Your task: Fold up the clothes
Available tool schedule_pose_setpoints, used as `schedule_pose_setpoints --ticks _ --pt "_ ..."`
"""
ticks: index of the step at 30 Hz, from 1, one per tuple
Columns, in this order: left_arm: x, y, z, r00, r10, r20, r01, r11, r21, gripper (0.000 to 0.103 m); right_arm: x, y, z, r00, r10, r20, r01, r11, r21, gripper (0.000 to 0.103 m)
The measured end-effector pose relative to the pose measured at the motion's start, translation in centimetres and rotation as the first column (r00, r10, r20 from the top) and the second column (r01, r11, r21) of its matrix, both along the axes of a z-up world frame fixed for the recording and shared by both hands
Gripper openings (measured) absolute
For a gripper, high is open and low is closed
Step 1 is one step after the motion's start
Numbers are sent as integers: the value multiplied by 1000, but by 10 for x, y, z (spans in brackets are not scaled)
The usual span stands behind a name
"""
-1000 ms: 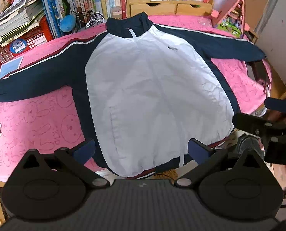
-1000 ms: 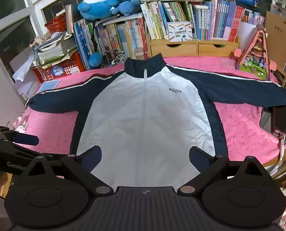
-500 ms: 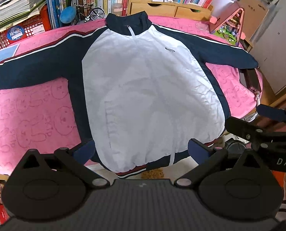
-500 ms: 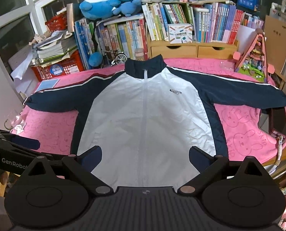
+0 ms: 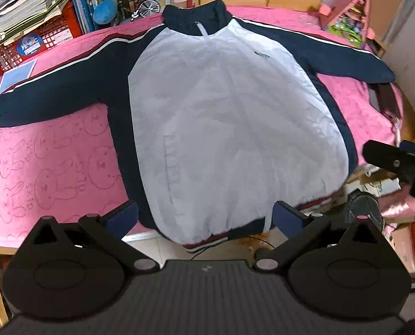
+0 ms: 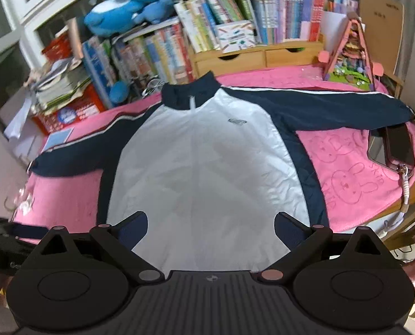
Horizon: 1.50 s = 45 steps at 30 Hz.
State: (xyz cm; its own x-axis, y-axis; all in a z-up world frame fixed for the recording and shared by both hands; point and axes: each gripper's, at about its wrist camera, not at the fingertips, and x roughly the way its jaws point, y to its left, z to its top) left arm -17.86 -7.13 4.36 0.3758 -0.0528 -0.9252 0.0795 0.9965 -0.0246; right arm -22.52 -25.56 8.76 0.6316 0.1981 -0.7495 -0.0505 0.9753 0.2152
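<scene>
A white jacket (image 5: 229,128) with navy sleeves and collar lies spread flat, front up, on a pink cloth-covered table (image 5: 53,173); it also shows in the right wrist view (image 6: 204,173). Both sleeves stretch out sideways. Its hem hangs slightly over the near table edge. My left gripper (image 5: 204,216) is open and empty, hovering just over the hem. My right gripper (image 6: 210,227) is open and empty above the jacket's lower part. The right gripper also shows at the right edge of the left wrist view (image 5: 397,164).
Books, a red crate (image 5: 37,39), wooden drawers (image 6: 257,57) and plush toys (image 6: 126,8) line the table's far side. A pink toy house (image 6: 347,53) stands at the far right. A phone in a case (image 6: 397,148) lies near the right sleeve cuff.
Both grippers have drifted and tilted a little over the jacket; the left one has come nearer to the hem. The jacket has not moved and both grippers have stayed open.
</scene>
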Motion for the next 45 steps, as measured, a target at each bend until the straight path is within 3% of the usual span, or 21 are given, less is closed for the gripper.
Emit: schedule_pose_setpoints --ticks 5,10,12,15,19,25,32,33,34,35,36,39,41,45 --pt "39 -19 -12 998 51 -29 -50 998 37 103 41 -41 -11 1000 -25 -2 25 1000 -8 99" --pt "79 -44 -20 992 115 -50 -110 989 103 103 104 -149 -30 976 -219 3 218 975 48 99" --pt "92 -50 -22 984 159 -84 -150 983 104 103 128 -203 -42 943 -333 3 332 941 69 99" --pt "104 -55 -23 966 225 -123 -215 972 91 103 167 -292 -66 869 -494 -28 493 861 126 99" --pt "116 -66 -27 945 285 -164 -260 953 157 103 219 -382 -106 795 -601 -83 607 787 113 99" --pt "123 -75 -28 926 319 -203 -281 939 197 103 284 -439 -159 709 -688 -155 703 707 81 99" --pt "125 -65 -31 887 391 -246 -359 918 166 103 331 -461 -184 674 -716 -182 735 675 65 97" --pt "125 -63 -31 881 403 -246 -373 914 162 103 335 -461 -184 673 -716 -184 735 676 59 75" --pt "125 -60 -32 875 417 -246 -389 908 157 103 336 -460 -180 676 -713 -186 733 677 71 62" --pt "126 -57 -32 868 431 -246 -405 902 150 103 338 -458 -176 683 -706 -186 727 681 84 41" --pt "127 -53 -33 861 447 -243 -424 894 143 103 336 -437 -166 727 -668 -157 685 722 97 11" --pt "129 -41 -32 837 497 -228 -486 867 109 103 331 -376 -137 839 -539 -68 543 830 125 10" --pt "132 -32 -31 823 526 -216 -521 850 83 103 327 -335 -118 897 -442 -6 439 889 134 10" --pt "137 -13 -30 794 575 -198 -577 815 52 103 320 -254 -79 966 -228 119 213 968 131 10"
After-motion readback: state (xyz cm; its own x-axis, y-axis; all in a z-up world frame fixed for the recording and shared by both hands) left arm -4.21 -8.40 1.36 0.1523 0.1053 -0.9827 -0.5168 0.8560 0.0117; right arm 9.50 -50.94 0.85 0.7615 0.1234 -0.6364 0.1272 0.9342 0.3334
